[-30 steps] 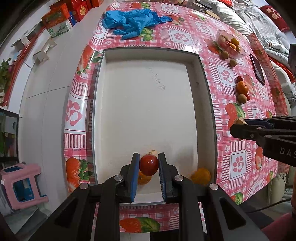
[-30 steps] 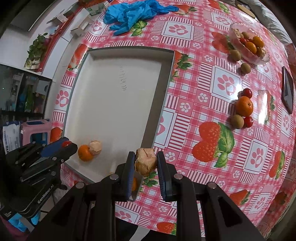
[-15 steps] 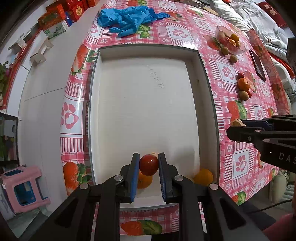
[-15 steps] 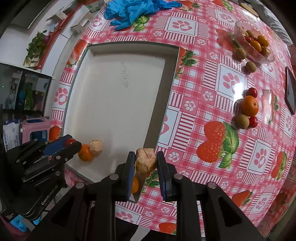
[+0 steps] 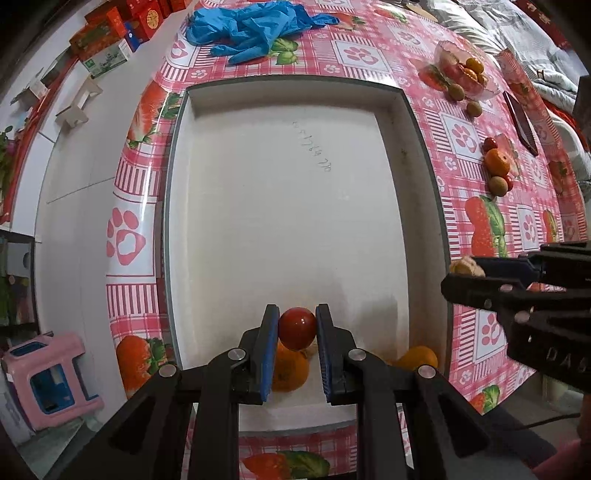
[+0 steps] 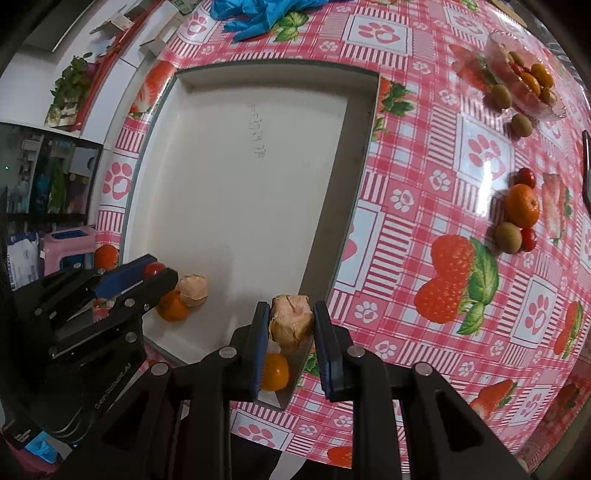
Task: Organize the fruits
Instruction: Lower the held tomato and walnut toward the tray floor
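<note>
My left gripper (image 5: pixel 296 325) is shut on a small red tomato (image 5: pixel 297 328) and points straight down over the near end of the white tray (image 5: pixel 288 206). Under it lie an orange (image 5: pixel 290 365) and a tan husked fruit (image 6: pixel 192 290). Another orange (image 5: pixel 419 357) rests in the tray's near right corner. My right gripper (image 6: pixel 290 319) is shut on a second tan husked fruit (image 6: pixel 291 321), above that corner and its orange (image 6: pixel 275 371). In the right wrist view the left gripper (image 6: pixel 147 275) shows at the left with the tomato.
On the pink checked tablecloth (image 6: pixel 406 229) right of the tray lie an orange (image 6: pixel 521 205), a kiwi (image 6: pixel 508 237) and cherry tomatoes. A glass bowl (image 6: pixel 524 79) of fruit stands far right with two kiwis beside it. Blue gloves (image 5: pixel 251 26) lie beyond the tray. A pink stool (image 5: pixel 48 380) stands on the floor.
The right gripper has sunk a little towards the tray's near right corner with its husked fruit. The left gripper has stayed in place, holding the tomato.
</note>
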### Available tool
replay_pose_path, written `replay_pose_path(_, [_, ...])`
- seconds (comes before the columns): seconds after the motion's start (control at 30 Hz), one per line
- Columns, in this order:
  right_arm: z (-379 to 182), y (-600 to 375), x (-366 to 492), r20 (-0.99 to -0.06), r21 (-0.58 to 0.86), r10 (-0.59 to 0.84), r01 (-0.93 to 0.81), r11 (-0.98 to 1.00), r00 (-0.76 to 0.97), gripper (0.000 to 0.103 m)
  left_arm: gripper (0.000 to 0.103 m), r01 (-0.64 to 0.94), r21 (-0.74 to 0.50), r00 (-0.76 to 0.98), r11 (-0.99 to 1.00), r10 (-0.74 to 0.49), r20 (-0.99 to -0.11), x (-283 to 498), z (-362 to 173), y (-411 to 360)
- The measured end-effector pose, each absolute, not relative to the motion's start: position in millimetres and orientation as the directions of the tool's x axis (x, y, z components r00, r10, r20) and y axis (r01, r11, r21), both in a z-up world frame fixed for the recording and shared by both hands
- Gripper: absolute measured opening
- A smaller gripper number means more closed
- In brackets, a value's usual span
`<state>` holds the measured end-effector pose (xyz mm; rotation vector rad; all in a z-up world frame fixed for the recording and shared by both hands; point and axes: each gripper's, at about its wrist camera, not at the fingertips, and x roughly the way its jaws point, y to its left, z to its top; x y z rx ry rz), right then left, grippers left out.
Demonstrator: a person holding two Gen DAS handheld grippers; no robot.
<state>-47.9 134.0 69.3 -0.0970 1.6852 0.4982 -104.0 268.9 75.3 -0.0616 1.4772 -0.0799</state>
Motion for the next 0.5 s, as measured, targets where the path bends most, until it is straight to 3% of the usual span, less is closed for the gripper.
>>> replay_pose_path(0.5, [39,161,-52,-0.956,0.272,0.219,-0.308,0.912,-0.196,0.025,0.021,0.035,-0.055,0.067,0.998,-0.057,-0.996,-95,59,261])
